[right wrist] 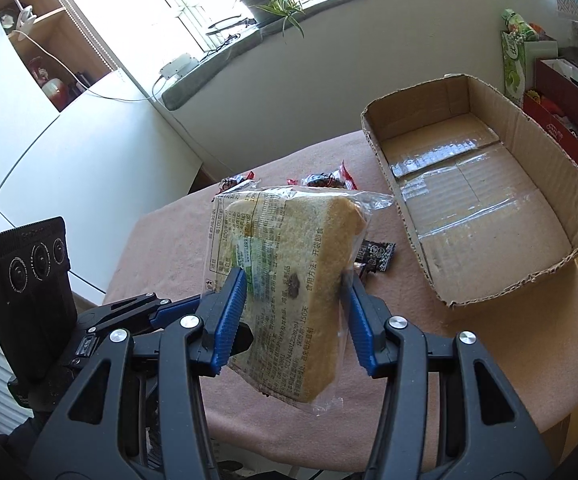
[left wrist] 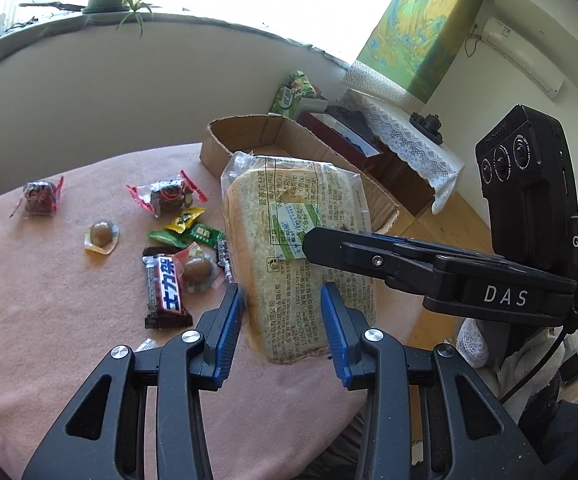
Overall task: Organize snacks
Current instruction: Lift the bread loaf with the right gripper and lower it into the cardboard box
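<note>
Both our claws, the left gripper (left wrist: 281, 300) and right gripper (right wrist: 295, 288), clamp the bread packet (right wrist: 285, 280) above the table's (right wrist: 161, 248) near edge; the cardboard box (right wrist: 569, 200) lies beyond, at the far right corner.

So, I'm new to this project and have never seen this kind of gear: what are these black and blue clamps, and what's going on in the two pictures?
The clamps are hand-held grippers, one in each of a person's hands. Each carries a wide-angle camera looking along its two fingers, so one picture is from the left gripper, the other from the right gripper. Each view also catches the other gripper from the side. Both are shut on the same wrapped slice of bread, lifted clear of the pink-covered table. On the table lie small sweets, including a chocolate bar, and an empty cardboard box. The bread probably goes into that box.
</note>
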The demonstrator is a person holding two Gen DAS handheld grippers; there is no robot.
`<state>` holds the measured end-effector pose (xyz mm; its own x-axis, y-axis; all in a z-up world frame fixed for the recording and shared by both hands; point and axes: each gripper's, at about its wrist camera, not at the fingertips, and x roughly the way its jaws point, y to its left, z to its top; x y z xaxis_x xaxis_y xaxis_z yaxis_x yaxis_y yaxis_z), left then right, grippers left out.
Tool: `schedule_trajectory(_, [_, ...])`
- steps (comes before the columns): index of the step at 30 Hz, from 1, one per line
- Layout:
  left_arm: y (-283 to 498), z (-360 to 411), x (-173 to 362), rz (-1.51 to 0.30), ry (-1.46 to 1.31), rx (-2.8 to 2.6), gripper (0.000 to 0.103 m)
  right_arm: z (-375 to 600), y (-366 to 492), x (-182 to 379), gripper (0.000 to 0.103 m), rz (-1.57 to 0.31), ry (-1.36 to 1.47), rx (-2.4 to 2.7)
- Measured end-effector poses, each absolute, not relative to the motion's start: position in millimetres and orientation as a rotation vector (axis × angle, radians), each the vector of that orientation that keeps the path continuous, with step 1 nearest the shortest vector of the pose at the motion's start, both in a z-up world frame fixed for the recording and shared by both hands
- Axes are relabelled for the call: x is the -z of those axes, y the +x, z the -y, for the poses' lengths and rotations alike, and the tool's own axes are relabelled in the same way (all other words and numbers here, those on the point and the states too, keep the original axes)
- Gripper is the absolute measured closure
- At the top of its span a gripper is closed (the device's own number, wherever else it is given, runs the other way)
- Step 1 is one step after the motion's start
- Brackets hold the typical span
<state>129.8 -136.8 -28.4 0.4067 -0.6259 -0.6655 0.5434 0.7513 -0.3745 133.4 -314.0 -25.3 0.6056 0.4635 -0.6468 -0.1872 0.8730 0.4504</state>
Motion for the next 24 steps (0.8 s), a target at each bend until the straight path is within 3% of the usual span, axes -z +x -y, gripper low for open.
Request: schedule_trajectory(24, [191.1, 228.0, 27.5, -0.872, -0.050, 0.755, 0.065, 399.9, 193.3, 17.3, 0.052, -0.804, 0.385, -0.267])
